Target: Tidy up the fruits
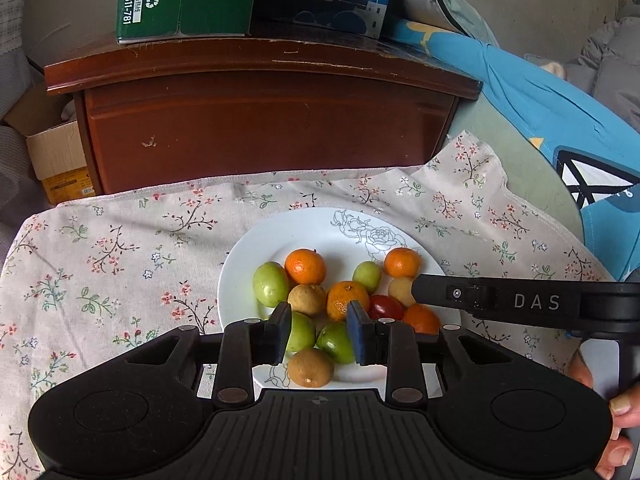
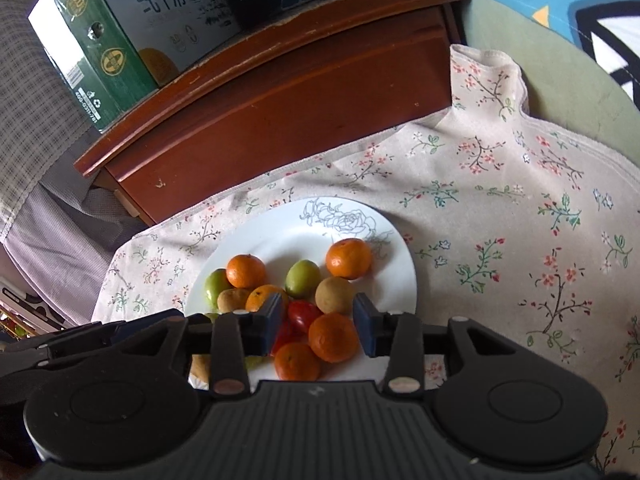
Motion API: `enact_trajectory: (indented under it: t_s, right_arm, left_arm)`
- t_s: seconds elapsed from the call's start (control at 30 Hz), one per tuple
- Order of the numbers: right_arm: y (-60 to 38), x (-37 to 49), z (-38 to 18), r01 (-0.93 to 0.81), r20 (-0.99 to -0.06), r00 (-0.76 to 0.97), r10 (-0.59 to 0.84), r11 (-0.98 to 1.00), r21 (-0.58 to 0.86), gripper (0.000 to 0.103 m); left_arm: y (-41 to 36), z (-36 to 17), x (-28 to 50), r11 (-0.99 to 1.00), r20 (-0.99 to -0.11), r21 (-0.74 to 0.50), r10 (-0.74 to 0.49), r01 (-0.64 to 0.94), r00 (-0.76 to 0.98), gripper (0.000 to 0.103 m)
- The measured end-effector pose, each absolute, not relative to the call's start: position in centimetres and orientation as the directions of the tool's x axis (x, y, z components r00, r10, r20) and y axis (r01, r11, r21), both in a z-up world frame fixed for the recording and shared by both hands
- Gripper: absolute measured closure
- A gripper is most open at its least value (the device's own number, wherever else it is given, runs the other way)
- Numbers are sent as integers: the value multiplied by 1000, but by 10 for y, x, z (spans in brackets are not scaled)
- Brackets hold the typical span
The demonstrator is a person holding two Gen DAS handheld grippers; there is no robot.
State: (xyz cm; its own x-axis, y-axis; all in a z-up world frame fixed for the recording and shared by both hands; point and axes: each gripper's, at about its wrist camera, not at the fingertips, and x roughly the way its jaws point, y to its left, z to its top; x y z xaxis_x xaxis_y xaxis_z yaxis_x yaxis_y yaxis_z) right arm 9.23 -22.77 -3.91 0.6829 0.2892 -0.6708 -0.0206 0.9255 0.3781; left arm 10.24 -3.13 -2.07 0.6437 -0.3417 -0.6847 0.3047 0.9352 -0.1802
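A white plate [image 1: 256,248] with a line-drawn rose rests on a floral cloth [image 1: 120,248] over the surface, before a dark wooden cabinet [image 1: 260,120] carrying cartons [image 1: 188,0]. On the plate lie mixed fruits: oranges [image 1: 305,266], green fruits [image 1: 270,284], brown fruits [image 1: 310,367] and a red fruit [image 1: 386,307], clustered and mostly touching. Left gripper [image 1: 319,330] hovers above the near side of the plate, jaws narrowly parted, gripping nothing. Right gripper [image 2: 316,324] hangs over the red fruit and two oranges [image 2: 333,337], jaws moderately apart, pads clear of the fruit. Fingers of a hand [image 1: 618,432] show at the lower right edge of the left wrist view
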Motion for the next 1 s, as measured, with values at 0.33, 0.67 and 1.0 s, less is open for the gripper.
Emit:
enact_trajectory:
  t_s: [0.33, 0.67, 1.0]
  right_arm:
    - [-226, 66, -14, 41, -700, 682, 212, 944, 326, 34]
    - [-223, 38, 0, 113, -750, 649, 125, 960, 257, 15]
    - [-215, 30, 3, 96, -776, 624, 95, 976, 196, 8]
  left_arm:
    - [-22, 2, 75, 969, -715, -144, -243, 201, 655, 31]
    - [-18, 6, 56, 990, -770, -70, -130, 120, 624, 20]
    - [-18, 11, 51, 995, -803, -17, -69, 93, 591, 18]
